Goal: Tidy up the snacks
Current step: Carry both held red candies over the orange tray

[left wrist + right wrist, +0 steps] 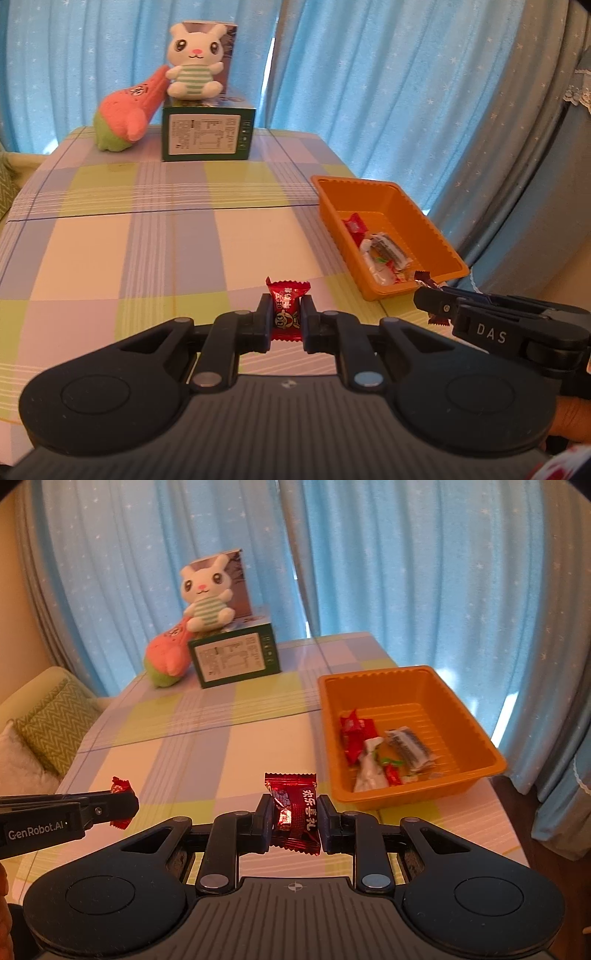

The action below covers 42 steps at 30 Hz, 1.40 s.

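Note:
My left gripper (287, 314) is shut on a small red wrapped candy (287, 306) and holds it above the checked table (147, 229). My right gripper (293, 812) is shut on a dark red snack packet (295, 812). An orange tray (406, 206) sits at the table's right side and holds several wrapped snacks (380, 254). In the right wrist view the tray (461, 716) is just ahead and to the right, with its snacks (384, 753) inside. The right gripper shows at the right of the left wrist view (428, 295). The left gripper shows at the left of the right wrist view (122, 805).
A green box (208, 134) stands at the table's far end with a white bunny plush (194, 59) on top and a pink plush (129, 110) leaning beside it. Blue curtains (369, 74) hang behind. A cushioned seat (44, 723) is left of the table.

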Each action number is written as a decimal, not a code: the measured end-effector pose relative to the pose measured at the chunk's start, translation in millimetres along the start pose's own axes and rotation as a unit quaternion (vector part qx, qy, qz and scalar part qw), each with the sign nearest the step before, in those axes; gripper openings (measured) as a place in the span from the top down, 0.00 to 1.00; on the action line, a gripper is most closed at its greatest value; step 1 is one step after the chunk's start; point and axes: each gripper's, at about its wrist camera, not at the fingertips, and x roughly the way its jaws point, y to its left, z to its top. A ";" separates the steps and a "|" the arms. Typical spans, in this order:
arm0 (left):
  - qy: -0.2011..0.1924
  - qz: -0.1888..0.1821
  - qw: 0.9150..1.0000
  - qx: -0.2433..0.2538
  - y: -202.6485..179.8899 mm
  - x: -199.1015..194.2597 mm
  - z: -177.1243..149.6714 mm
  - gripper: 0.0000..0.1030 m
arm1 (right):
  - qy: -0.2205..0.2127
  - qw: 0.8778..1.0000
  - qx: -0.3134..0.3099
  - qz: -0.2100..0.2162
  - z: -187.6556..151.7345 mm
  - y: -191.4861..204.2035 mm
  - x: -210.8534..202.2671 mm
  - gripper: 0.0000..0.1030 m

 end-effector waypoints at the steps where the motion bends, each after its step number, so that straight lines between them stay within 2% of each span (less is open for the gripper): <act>1: 0.001 -0.003 1.000 0.002 -3.6 2.1 1.3 0.87 | -0.001 1.000 0.003 -0.003 0.7 -5.1 0.0 0.76; 19: 0.020 -0.042 0.998 0.041 -63.7 44.3 16.7 0.87 | -0.010 0.998 0.049 -0.046 10.6 -79.7 -5.5 0.76; 42: 0.035 -0.071 0.995 0.058 -96.4 86.8 30.9 0.87 | -0.002 0.996 0.061 -0.061 19.2 -111.0 13.8 0.76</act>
